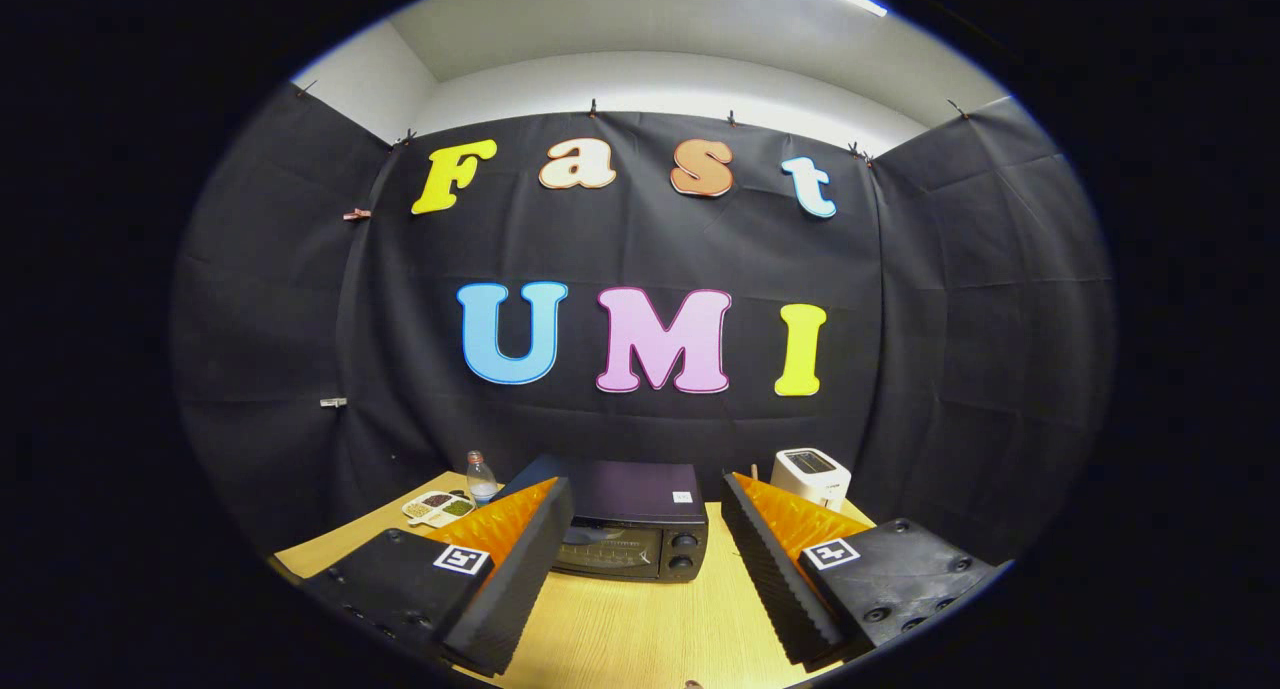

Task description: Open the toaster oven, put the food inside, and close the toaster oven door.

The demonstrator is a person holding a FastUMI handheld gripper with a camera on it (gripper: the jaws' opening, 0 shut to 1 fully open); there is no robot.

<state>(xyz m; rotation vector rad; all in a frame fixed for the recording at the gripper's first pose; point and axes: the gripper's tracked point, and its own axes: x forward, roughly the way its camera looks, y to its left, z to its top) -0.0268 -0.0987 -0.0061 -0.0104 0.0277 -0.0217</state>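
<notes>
While the gripper [645, 559] hangs above the wooden table [640, 629] in the lower part of the frame, its 2 fingers [520, 559] stand wide apart with nothing between them. Beyond the fingertips, in the gap between them at lower centre, sits the toaster oven [630, 529], dark-bodied, with its glass door closed and 2 round knobs [683, 550] stacked on its right side. A small pale sticker [683, 496] marks the top of the oven near its right edge. Left of the oven, past the left finger, a small divided tray [438, 507] holds dark and greenish bits of food, and a clear bottle [481, 479] stands upright just beside it. Right of the oven, past the right finger, a white toaster [810, 475] rests near the table's far edge.
</notes>
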